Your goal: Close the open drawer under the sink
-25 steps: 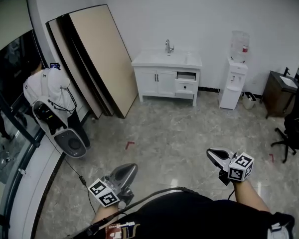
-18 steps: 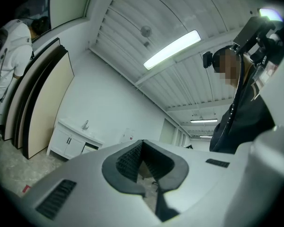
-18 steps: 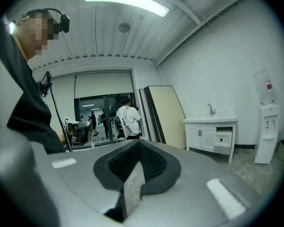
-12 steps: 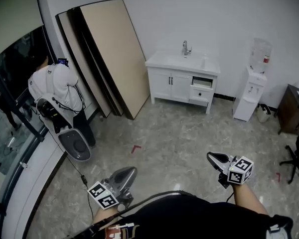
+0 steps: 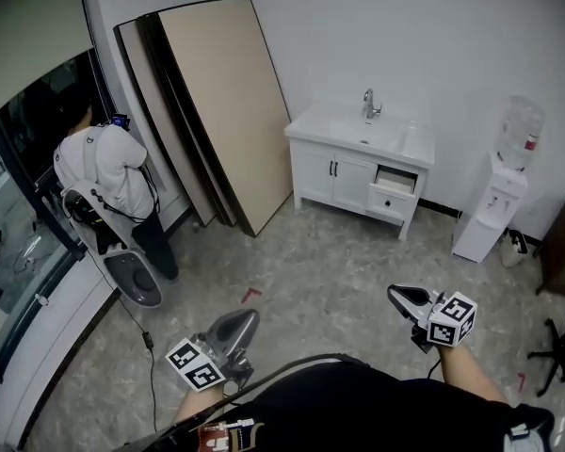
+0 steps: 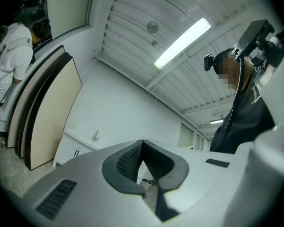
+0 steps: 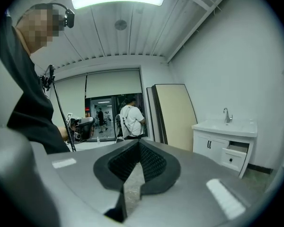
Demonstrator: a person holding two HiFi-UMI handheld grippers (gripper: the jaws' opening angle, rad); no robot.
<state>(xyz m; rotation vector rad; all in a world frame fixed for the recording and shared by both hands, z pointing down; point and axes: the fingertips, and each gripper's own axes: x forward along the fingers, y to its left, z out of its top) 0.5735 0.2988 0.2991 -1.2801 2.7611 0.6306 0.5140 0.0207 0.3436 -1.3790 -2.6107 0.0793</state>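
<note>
Grey floor (image 5: 339,262) lies between — open drawer (image 5: 394,197) well beyond right tool (image 5: 393,292).

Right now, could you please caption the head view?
Both shut: left gripper and right gripper, far from the open drawer.

White drawer (image 5: 393,197) stands partly open, seemingly upper right, under the sink (image 5: 360,126).

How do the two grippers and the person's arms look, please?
The left gripper and right gripper are smooth grey tapered shells with dark ribbed fingers. Each carries a white cube bearing black square markers. A black cable passes the left one. The person wears a black top.
</note>
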